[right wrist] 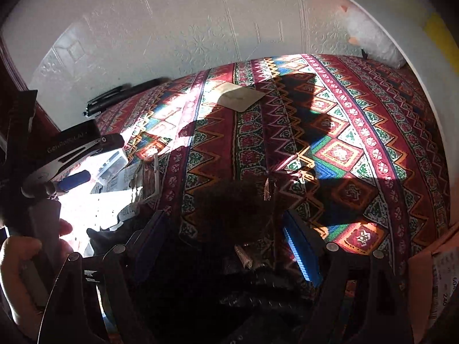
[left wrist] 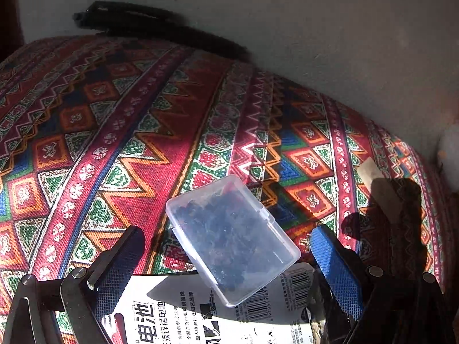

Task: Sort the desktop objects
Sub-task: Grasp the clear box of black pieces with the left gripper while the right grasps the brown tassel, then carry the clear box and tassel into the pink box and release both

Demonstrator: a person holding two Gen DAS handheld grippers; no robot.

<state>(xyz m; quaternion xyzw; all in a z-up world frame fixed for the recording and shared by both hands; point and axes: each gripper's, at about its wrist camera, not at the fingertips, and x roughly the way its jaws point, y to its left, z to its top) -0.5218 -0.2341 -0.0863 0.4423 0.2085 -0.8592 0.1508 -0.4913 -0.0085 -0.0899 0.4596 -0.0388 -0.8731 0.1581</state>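
Battery card (left wrist: 178,312) cut off below, clear box (left wrist: 232,238) overlapping it, left gripper (left wrist: 229,261) jaws wide, right gripper (right wrist: 226,246) jaws wide, empty, shadowed

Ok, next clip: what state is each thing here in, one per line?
Left gripper: open, jaws either side of the box.
Right gripper: open, empty.
Clear plastic lidded box of dark bits: closed, lying partly on the card.
White printed battery card: flat on the patterned cloth.
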